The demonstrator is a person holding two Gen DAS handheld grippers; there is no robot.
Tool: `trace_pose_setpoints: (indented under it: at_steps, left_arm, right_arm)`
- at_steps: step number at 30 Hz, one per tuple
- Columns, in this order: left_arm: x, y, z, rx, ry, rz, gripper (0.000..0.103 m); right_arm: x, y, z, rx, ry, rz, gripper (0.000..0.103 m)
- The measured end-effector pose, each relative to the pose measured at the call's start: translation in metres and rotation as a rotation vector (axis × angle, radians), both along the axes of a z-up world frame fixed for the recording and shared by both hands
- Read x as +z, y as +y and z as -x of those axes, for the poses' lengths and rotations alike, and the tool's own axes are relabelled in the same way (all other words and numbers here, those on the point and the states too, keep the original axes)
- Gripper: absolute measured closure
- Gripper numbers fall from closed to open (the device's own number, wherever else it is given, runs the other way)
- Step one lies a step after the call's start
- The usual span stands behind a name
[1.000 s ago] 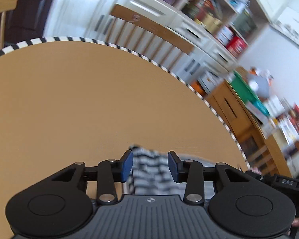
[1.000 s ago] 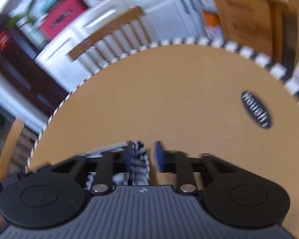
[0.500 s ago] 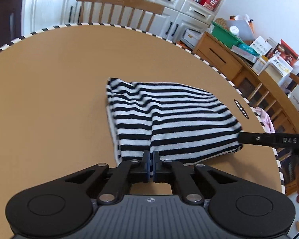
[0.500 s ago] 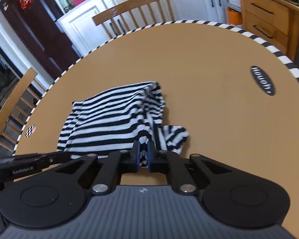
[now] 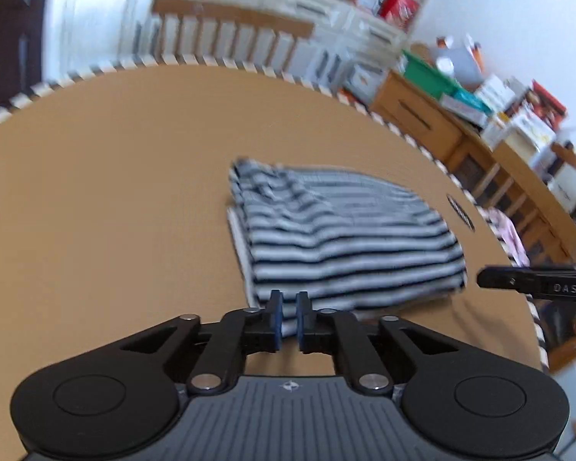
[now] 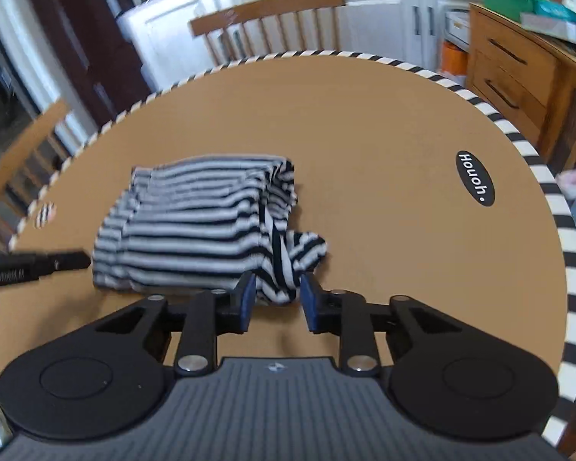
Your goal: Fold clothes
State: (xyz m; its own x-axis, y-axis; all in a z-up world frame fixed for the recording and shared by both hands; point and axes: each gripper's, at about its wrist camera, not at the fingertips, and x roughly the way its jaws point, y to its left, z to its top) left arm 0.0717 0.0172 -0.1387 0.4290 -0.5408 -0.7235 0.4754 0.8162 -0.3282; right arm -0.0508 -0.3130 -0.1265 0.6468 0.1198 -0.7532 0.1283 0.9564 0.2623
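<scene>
1. striped garment (image 5: 338,230) lies folded in a rough rectangle on the round tan table (image 5: 107,176), nearer the front edge than the far rim
2. left gripper (image 5: 288,313) sits at the near edge of the cloth, its blue pads a narrow slit apart and its jaws opening; cloth shows through the gap, but the pads don't look to be pressing it
3. right gripper (image 6: 277,303) is at the other near corner, its jaws opening with a clear gap, and a loose striped flap (image 6: 299,253) pokes down between the pads, untouched on either side
4. from the right wrist view the fold looks stacked, with a bunched ridge running along its right side
5. black oval label (image 6: 475,178) sits on the table well right of the garment; a wooden chair (image 6: 272,23) stands beyond the striped far rim
</scene>
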Motion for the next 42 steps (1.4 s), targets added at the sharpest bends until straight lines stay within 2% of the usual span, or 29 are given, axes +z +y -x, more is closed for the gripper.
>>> trace_pose_setpoints:
  at_steps: [1,4,6,10,12,15,17,18,19,20,22,23,27,29,30,32,33,34,37,40,41,42]
  left_arm:
    - [-0.004,-0.003,-0.001,-0.012,0.028,0.001,0.092]
    - [-0.014,-0.012,-0.006,0.001,0.033,-0.018,0.092]
    - [-0.019,-0.014,-0.01,0.021,0.033,-0.03,0.101]
    - [-0.02,-0.013,-0.012,0.03,0.036,-0.054,0.103]
    - [-0.022,-0.01,-0.014,0.049,0.032,-0.059,0.103]
    - [-0.019,-0.007,-0.015,0.047,0.062,-0.022,0.103]
    - [-0.01,-0.003,-0.015,0.05,0.069,0.022,0.101]
    - [-0.001,0.002,-0.019,0.069,0.047,0.048,0.1]
    - [0.009,0.006,-0.023,0.089,0.024,0.072,0.094]
    - [0.015,0.006,-0.033,0.113,-0.005,0.077,0.083]
    - [0.02,0.0,-0.056,0.148,-0.033,0.077,0.072]
    - [0.019,-0.005,-0.07,0.16,-0.032,0.073,0.072]
    - [-0.008,-0.023,-0.113,0.175,0.118,0.087,0.072]
    - [-0.014,-0.027,-0.12,0.173,0.118,0.084,0.072]
    - [-0.017,-0.028,-0.124,0.166,0.114,0.082,0.072]
    - [-0.024,-0.025,-0.131,0.205,0.125,0.078,0.085]
    - [-0.027,-0.022,-0.133,0.221,0.134,0.093,0.086]
    - [-0.029,-0.019,-0.135,0.237,0.142,0.108,0.088]
    - [-0.028,-0.02,-0.129,0.226,0.09,0.075,0.091]
    - [-0.033,-0.014,-0.131,0.252,0.123,0.109,0.087]
    - [-0.033,-0.011,-0.132,0.268,0.139,0.118,0.08]
    - [-0.033,-0.007,-0.134,0.283,0.155,0.128,0.075]
  right_arm:
    - [-0.002,0.002,-0.001,0.017,0.008,0.007,0.077]
    - [-0.013,0.009,-0.01,0.05,0.015,0.031,0.09]
    - [-0.017,0.01,-0.013,0.042,0.012,0.056,0.101]
    - [-0.02,0.002,-0.011,-0.004,0.052,0.106,0.103]
    - [-0.022,-0.005,-0.009,-0.033,0.072,0.153,0.103]
    - [-0.02,-0.021,-0.007,-0.089,0.049,0.015,0.103]
    - [-0.009,-0.02,-0.008,-0.098,0.012,0.035,0.098]
    - [-0.002,-0.023,-0.011,-0.104,-0.015,0.006,0.096]
    - [0.004,-0.026,-0.017,-0.105,-0.039,-0.029,0.095]
    - [0.008,-0.028,-0.027,-0.104,-0.051,-0.05,0.092]
    - [0.015,-0.032,-0.05,-0.104,-0.071,-0.092,0.079]
    - [0.013,-0.035,-0.065,-0.112,-0.07,-0.116,0.07]
    - [-0.011,-0.052,-0.116,-0.19,0.003,-0.264,0.075]
    - [-0.024,-0.056,-0.129,-0.224,0.04,-0.332,0.078]
    - [-0.029,-0.055,-0.134,-0.226,0.045,-0.344,0.086]
    - [-0.033,-0.049,-0.139,-0.222,0.035,-0.31,0.096]
    - [-0.033,-0.047,-0.139,-0.221,0.031,-0.281,0.1]
    - [-0.034,-0.044,-0.139,-0.219,0.027,-0.252,0.1]
    - [-0.036,-0.042,-0.138,-0.226,0.029,-0.214,0.101]
    - [-0.041,-0.044,-0.14,-0.237,0.04,-0.227,0.101]
    - [-0.043,-0.044,-0.14,-0.241,0.042,-0.231,0.1]
    - [-0.042,-0.044,-0.138,-0.25,0.041,-0.23,0.095]
